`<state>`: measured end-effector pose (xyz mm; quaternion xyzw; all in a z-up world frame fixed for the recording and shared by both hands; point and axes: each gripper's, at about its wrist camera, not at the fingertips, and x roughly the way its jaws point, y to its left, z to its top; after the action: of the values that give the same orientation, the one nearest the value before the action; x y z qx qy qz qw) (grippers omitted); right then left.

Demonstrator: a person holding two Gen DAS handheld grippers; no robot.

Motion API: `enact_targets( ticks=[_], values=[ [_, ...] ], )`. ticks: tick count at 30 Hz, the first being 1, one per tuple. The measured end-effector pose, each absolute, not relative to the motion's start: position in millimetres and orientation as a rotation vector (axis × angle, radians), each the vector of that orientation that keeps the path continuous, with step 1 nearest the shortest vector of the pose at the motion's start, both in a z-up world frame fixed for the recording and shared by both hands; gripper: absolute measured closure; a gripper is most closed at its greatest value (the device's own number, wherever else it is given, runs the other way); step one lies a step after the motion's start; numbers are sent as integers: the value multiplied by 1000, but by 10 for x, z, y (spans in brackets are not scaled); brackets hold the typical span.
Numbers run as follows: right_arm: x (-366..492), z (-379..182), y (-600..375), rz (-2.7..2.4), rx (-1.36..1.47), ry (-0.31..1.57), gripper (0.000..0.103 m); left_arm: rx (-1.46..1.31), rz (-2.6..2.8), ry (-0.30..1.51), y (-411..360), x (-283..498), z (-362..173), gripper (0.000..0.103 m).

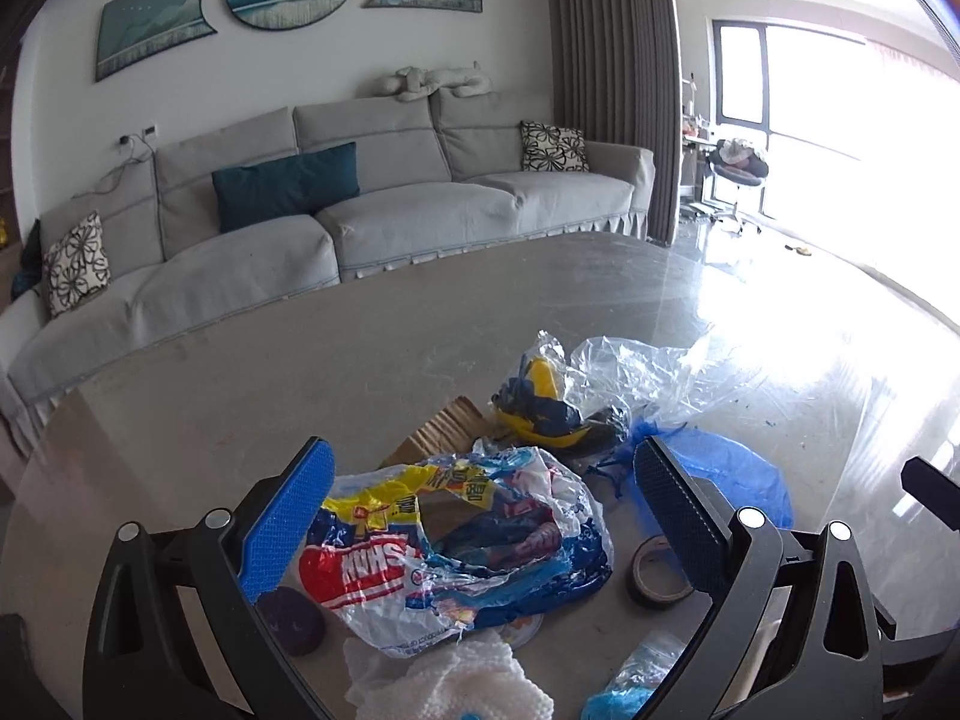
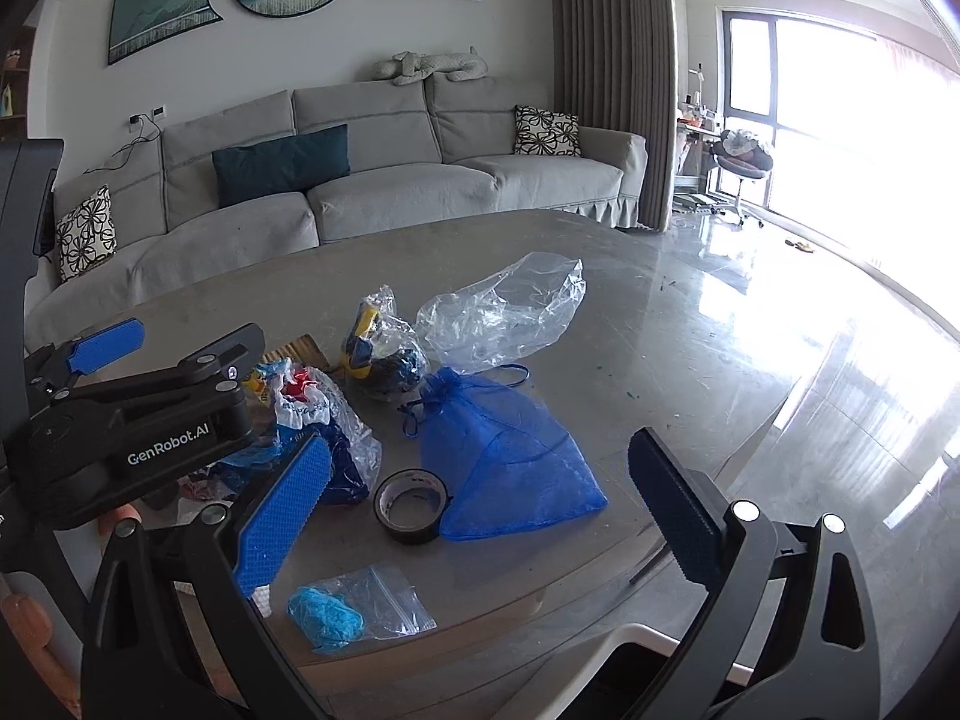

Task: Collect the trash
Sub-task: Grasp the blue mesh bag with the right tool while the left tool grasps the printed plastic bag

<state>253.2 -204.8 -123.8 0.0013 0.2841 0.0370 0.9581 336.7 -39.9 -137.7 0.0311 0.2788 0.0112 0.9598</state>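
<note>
Left gripper (image 1: 480, 492) jaws spread wide, holding nothing, straddling the crumpled printed snack bag (image 1: 444, 546) lying on the grey table (image 1: 240, 372); right gripper (image 2: 480, 498) also spread and empty, over the black tape roll (image 2: 411, 504) and blue mesh pouch (image 2: 510, 468). Beyond them lie a yellow-and-dark wrapper bundle (image 2: 384, 354) touching a clear plastic bag (image 2: 510, 312), a piece of cardboard (image 1: 441, 429) behind the snack bag, and a zip bag with blue stuff (image 2: 360, 606) near the table's front edge. Grey sofa (image 2: 360, 180) behind.
</note>
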Motion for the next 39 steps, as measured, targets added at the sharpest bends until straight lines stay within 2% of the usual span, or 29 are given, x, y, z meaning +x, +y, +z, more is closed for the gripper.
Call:
enact_targets(
  ticks=[12, 22, 24, 25, 27, 28, 35, 39],
  values=[
    [2851, -1531, -2360, 51, 71, 646, 4, 51, 62, 733, -606, 3849, -1922, 3],
    [2949, -1680, -2427, 39, 98, 686, 4, 90, 93, 748, -601, 3890, -2060, 4],
    [2937, -1699, -2382, 31, 61, 691, 4, 97, 107, 737, -593, 3888, -2051, 19],
    [2922, -1701, -2364, 30, 45, 692, 4, 108, 115, 744, -588, 3905, -2060, 33],
    [2901, -1703, -2336, 41, 30, 691, 4, 102, 99, 777, -574, 3950, -2091, 47],
    [2890, -1704, -2327, 45, 26, 691, 4, 104, 89, 795, -586, 3957, -2110, 63],
    [2849, -1695, -2266, 52, 10, 665, 4, 152, 95, 768, -650, 3880, -2106, 79],
    [2855, -1708, -2279, 36, 0, 659, 4, 128, 82, 743, -626, 3830, -2050, 84]
  ],
)
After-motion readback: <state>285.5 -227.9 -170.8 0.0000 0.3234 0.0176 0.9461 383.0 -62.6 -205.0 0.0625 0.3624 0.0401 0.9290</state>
